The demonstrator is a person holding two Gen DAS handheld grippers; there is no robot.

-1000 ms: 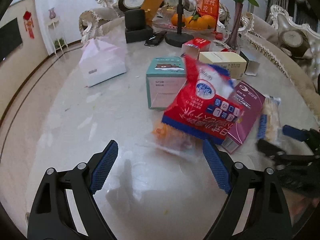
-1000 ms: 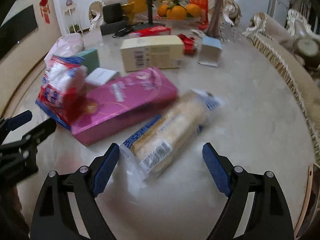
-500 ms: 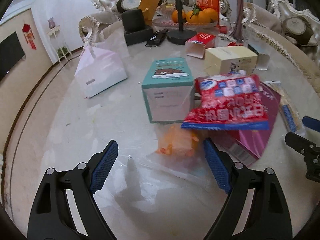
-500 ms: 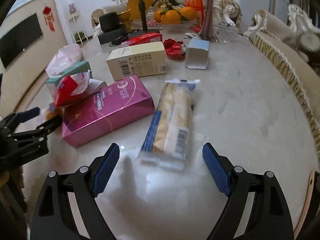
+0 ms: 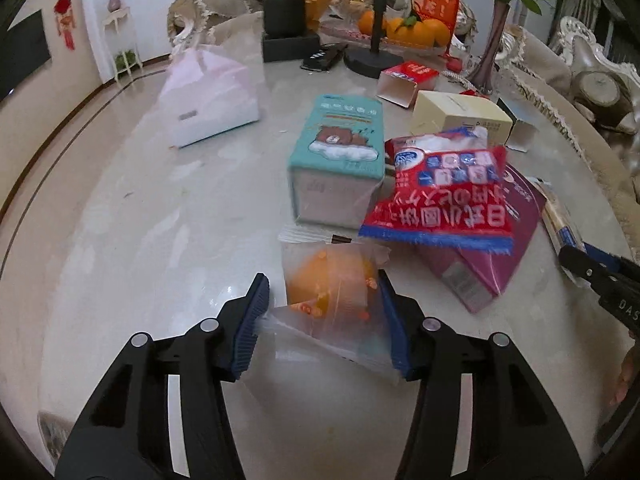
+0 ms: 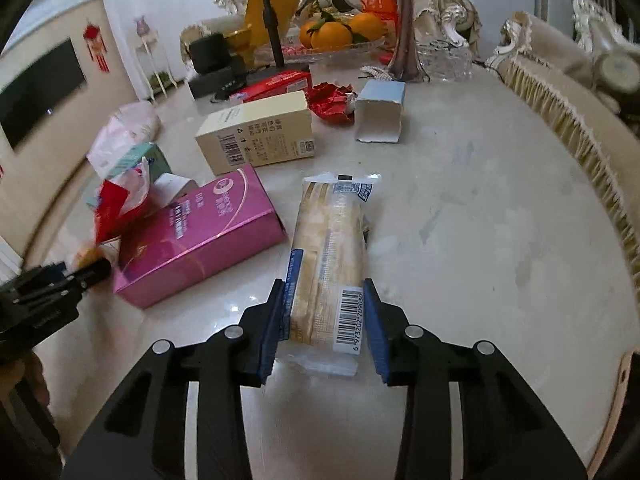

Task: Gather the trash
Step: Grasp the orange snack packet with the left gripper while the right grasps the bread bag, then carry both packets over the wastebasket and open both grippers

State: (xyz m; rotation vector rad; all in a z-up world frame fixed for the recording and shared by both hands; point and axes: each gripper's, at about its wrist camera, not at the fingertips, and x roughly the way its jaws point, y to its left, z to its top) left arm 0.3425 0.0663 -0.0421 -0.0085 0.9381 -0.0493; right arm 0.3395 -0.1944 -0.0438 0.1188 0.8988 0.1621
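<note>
At the far end of the pale marble desk [image 6: 500, 208] a glass tray of oranges [image 6: 340, 32] stands beside a slender dark vase [image 5: 494, 44] holding red and blue flowers. A black stand with a round base [image 5: 372, 62] rises near a black box [image 5: 286, 34]. Ornate cream sofas [image 6: 560, 92] ring the desk, and a red knot ornament [image 5: 64, 20] hangs on the wall.

Even, soft daylight on both wrist views; strong fisheye bending.
Black vignette at all corners, walls curved toward 9 and 3 o'clock. Pale glare on glossy marble table [image 5: 132, 248] around 6 o'clock. Motion blur on red snack bag [image 6: 116, 204] at 9 o'clock.
</note>
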